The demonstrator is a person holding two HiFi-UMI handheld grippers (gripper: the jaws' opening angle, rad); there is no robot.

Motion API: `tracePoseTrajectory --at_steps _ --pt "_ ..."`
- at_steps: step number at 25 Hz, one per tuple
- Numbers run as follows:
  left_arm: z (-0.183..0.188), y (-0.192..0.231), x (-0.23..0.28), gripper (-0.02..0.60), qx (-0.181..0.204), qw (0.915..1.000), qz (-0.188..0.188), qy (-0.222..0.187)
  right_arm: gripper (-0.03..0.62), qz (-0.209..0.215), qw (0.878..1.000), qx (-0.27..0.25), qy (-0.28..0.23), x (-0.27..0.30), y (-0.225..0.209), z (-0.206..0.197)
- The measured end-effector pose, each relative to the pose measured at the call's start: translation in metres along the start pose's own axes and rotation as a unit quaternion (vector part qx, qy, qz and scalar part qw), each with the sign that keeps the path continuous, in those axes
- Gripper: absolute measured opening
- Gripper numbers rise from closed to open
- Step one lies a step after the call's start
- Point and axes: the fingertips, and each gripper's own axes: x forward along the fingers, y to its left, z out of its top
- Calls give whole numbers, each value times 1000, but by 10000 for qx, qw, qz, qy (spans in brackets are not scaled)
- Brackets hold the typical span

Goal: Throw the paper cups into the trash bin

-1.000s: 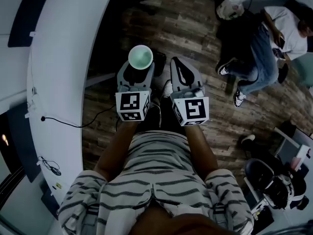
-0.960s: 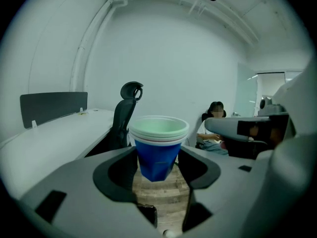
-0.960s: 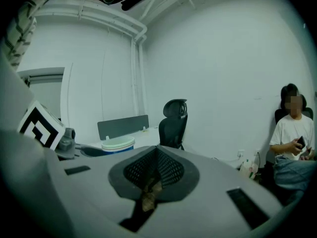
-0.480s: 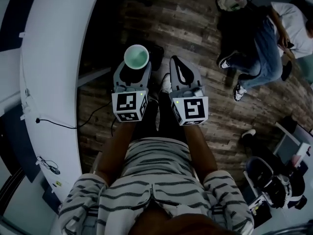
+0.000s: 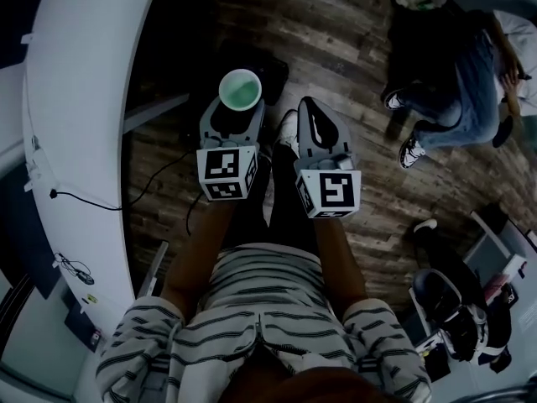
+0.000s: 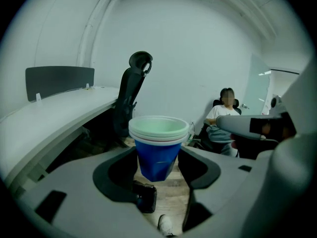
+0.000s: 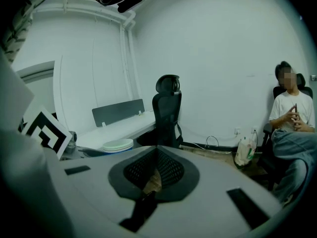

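A stack of paper cups (image 5: pixel 240 89), blue outside and pale green inside, stands upright between the jaws of my left gripper (image 5: pixel 238 101), which is shut on it. In the left gripper view the cups (image 6: pixel 158 150) hang over the wooden floor, gripped at both sides by the left gripper (image 6: pixel 157 165). My right gripper (image 5: pixel 313 116) is level with it on the right, shut with nothing in it; its jaws meet at the tip (image 7: pixel 156 155). The cups' rim (image 7: pixel 118 145) shows at the left of the right gripper view. I cannot make out a trash bin.
A long curved white desk (image 5: pixel 75 141) runs along the left, with a cable on it. A black office chair (image 6: pixel 130 98) stands ahead by the desk. A person (image 5: pixel 457 82) sits at the right with a white bag (image 7: pixel 244 151) nearby. Another chair base (image 5: pixel 453 305) is at lower right.
The head view has swung a little, so desk and seated person have slid in the picture. Both grippers keep their pose side by side, and the left still holds the cups.
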Motion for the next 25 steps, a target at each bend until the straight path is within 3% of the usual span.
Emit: tracePoseTrajectory --at_steps 7,15,25 --pt "-40 1 58 275 -42 9988 189 444 9 30 9996 105 272 30 -39 -33" --pt "-83 22 45 275 -12 9976 224 652 9 -51 9993 54 366 17 -11 -57" --pt "-130 38 75 275 -52 9943 222 1041 11 -3 9984 58 562 32 -8 -85"
